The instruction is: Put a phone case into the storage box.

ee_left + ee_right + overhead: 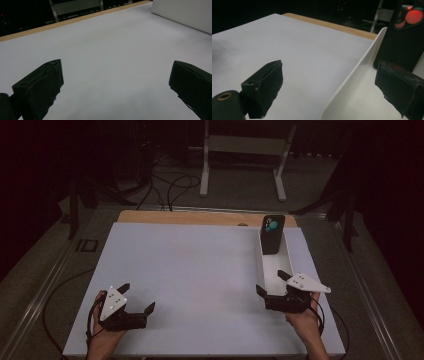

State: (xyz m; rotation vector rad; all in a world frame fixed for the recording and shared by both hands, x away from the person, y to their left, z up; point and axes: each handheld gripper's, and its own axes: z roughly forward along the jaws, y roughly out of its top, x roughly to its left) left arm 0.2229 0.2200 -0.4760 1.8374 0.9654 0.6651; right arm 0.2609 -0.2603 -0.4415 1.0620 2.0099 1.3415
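The right tool [274, 284] stands wide open and holds nothing, its jaws straddling the near left wall of the white tray [263, 265]; by the look of it the grasp has not yet begun. The black phone [273, 234] leans upright at the tray's far end, ahead of that tool and apart from it. The left tool [137, 298], also wide and empty, rests on the white counter [200, 270] well away.

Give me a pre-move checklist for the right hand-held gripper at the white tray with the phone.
1. Right hand-held gripper open: ok, jaws spread wide.
2. Jaws straddle the near left wall of the white tray, one jaw inside, one outside: ok.
3. Black phone upright against the tray's far end: ok.
4. Phone apart from the jaws: ok, it stands farther along the tray.
5. Left hand-held gripper open, over bare table: ok.
6. Tray wall touching a jaw: cannot tell.
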